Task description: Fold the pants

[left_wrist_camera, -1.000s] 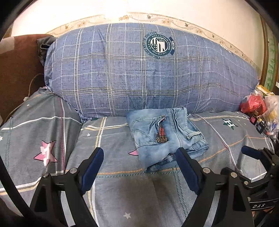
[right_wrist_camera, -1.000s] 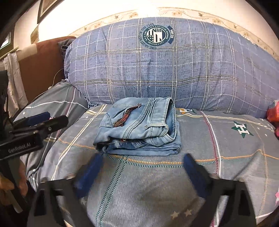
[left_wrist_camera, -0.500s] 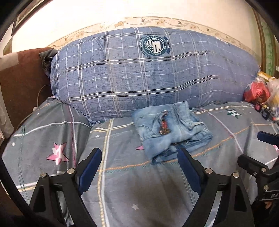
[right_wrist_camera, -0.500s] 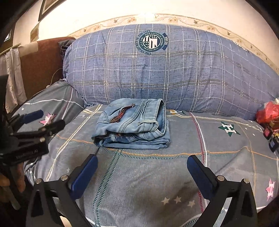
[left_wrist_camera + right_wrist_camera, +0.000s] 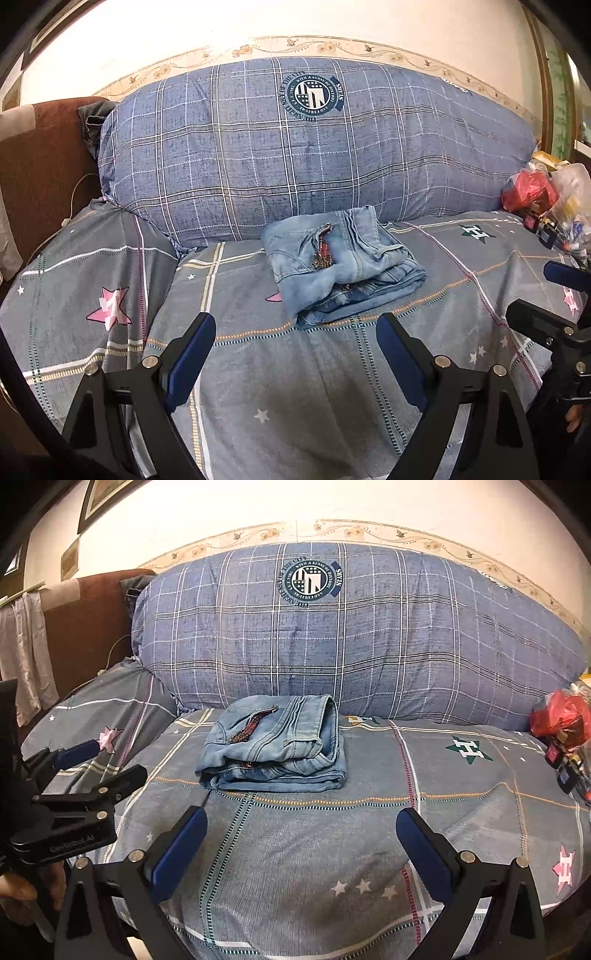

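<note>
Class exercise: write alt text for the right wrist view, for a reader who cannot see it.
Folded blue jeans lie on a grey patterned bedspread before a large blue plaid pillow. The open right claw frames the foreground, empty.

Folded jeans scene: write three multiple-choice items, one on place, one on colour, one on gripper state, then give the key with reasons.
1. Where do the jeans lie?
A. on the bedspread, before the plaid pillow
B. on top of the pillow
C. on the floor

2. What colour are the gripper pads?
A. red
B. blue
C. white

3. How are the left gripper and right gripper?
A. both shut on denim
B. one open, one shut
C. both open, empty

Key: A, they rest on the spread at the pillow's foot; B, blue pads show; C, fingers stand apart, clear of the jeans.
</note>
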